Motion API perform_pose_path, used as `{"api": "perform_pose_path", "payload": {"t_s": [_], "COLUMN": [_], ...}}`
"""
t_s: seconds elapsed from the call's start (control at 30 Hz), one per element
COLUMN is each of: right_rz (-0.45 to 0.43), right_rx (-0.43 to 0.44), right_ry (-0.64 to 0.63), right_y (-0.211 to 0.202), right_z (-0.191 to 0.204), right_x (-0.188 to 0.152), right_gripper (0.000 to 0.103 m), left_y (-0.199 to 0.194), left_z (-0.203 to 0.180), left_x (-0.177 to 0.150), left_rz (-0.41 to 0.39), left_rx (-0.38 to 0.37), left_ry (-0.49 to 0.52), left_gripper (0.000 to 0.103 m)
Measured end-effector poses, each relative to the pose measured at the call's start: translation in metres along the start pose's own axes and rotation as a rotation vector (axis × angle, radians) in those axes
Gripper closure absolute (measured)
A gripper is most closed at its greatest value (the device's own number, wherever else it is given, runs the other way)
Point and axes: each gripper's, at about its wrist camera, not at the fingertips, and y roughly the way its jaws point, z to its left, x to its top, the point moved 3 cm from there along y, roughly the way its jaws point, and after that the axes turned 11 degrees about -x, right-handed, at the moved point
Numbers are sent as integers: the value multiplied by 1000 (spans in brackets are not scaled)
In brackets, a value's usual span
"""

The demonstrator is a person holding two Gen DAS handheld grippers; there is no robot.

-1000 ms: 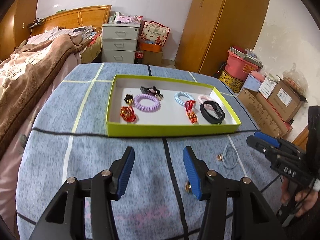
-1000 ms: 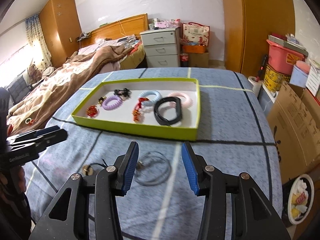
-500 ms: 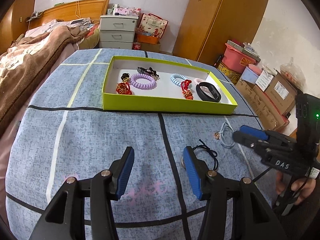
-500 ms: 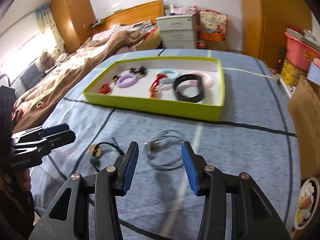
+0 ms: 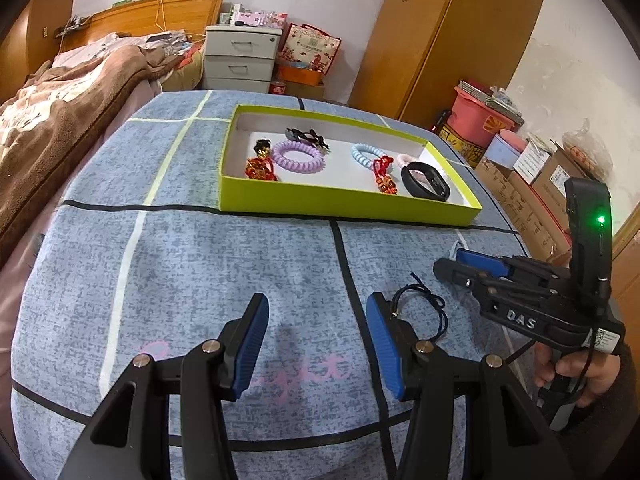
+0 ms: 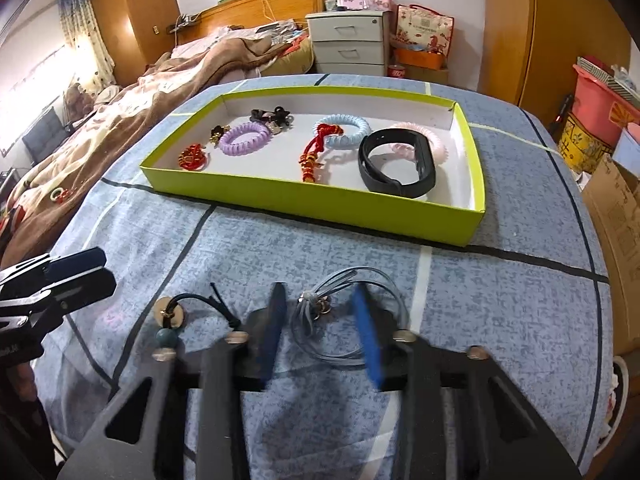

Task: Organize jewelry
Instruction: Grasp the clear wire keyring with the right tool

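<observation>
Lying on a blue-grey checked cloth (image 6: 500, 312) with pale and black lines, the loose pieces sit in front of a shallow lime-green cardboard tray (image 6: 320, 208) with a white floor. At the far left of the right wrist view, the left gripper (image 6: 80, 276) reaches in over the cloth; in its own view its blue-padded jaws stand wide apart with nothing between them, only bare cloth. Just right of it lies a dark cord bracelet with a tan disc and a green bead (image 6: 172, 320), resting on the cloth and touched by neither tool. Next comes a grey cord necklace with a small metal clasp (image 6: 320, 308), coiled in loose loops. The right gripper (image 6: 320, 332) sits around that clasp end, its blurred blue jaws having just been closing, with the bunched grey cords between them; the pads do not yet press on the cords.

Inside the tray, from left to right, lie a red and gold knotted charm (image 6: 192, 157), a lilac spiral hair tie (image 6: 244, 139), a black hair clip (image 6: 272, 116), a red tasselled cord (image 6: 314, 152), a pale blue spiral hair tie (image 6: 346, 132), a black wristband (image 6: 396, 166) and a pink spiral hair tie (image 6: 434, 146) partly under the band.
</observation>
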Motion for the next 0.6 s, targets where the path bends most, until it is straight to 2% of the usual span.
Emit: {"api": "perform_pose_path", "payload": {"t_s": [0.03,0.07,0.43,0.6], "right_rz": [-1,-1,-33,-47], "right_rx": [-6,-3,13,21], "right_ry": [-2,-3,51,70], "right_y": [0,-1,-11,-19], "right_z": [-1,-2,-18,-21], "right_x": [0,0,-2,-3], "right_gripper": [84,85,85,85], "left_y": [1,3,22,34], "left_z": [-2,-4,-27,-40], "left_x": [0,0,-6,-9], "left_rz": [2,8,53,88], "left_rx": [-5,-12,-54,-37], "left_ry": [2,4,38,84], "left_gripper": [50,50,50,50]}}
